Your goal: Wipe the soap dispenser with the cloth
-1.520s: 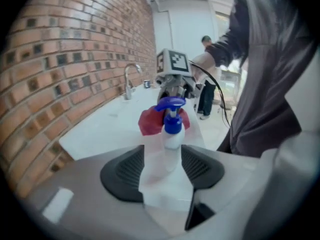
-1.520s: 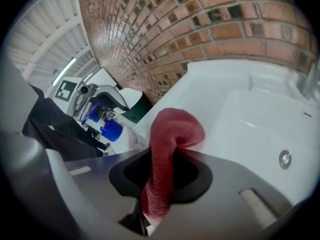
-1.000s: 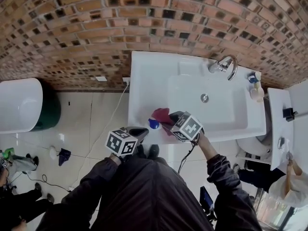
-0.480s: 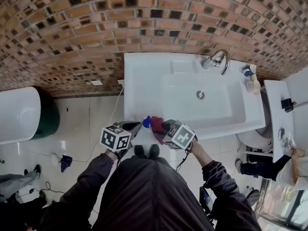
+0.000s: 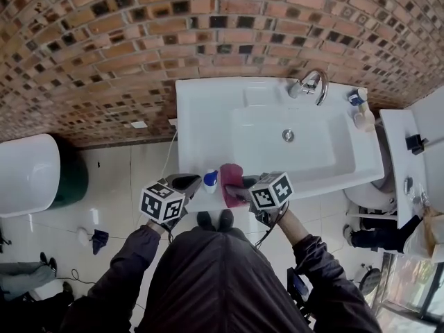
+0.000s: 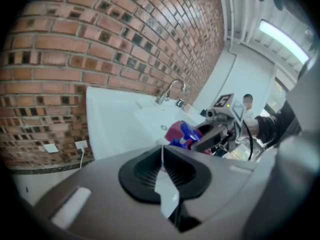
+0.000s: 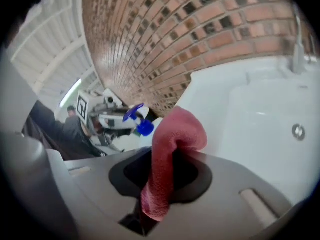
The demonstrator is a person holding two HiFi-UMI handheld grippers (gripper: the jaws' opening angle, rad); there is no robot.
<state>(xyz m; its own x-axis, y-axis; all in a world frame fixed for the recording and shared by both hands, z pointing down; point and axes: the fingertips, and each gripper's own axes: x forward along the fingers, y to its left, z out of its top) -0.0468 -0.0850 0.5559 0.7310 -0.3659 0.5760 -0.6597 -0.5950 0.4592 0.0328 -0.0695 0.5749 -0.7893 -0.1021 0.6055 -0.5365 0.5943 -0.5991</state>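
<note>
In the head view the soap dispenser point(image 5: 210, 180), a small white bottle with a blue pump, hangs over the sink's front left edge. My left gripper point(image 5: 197, 182) is shut on it. The blue pump point(image 6: 186, 134) shows just past the jaw tips of the left gripper point(image 6: 161, 149) in its own view. A pink cloth point(image 5: 232, 175) sits directly right of the bottle, with my right gripper point(image 5: 236, 187) shut on it. In the right gripper view the cloth point(image 7: 175, 134) bulges out of the right gripper point(image 7: 167, 156), close to the dispenser point(image 7: 136, 120).
The white sink point(image 5: 208, 109) stands against a brick wall, with a chrome faucet point(image 5: 312, 83) and a drain point(image 5: 288, 135). Small bottles point(image 5: 361, 113) stand at its right back corner. A white fixture point(image 5: 28, 175) is on the tiled floor at left. A white shelf point(image 5: 406, 151) is at right.
The right gripper has rolled, and the cloth has turned against the dispenser's right side. The left gripper has shifted a little left along the sink's front edge with the dispenser.
</note>
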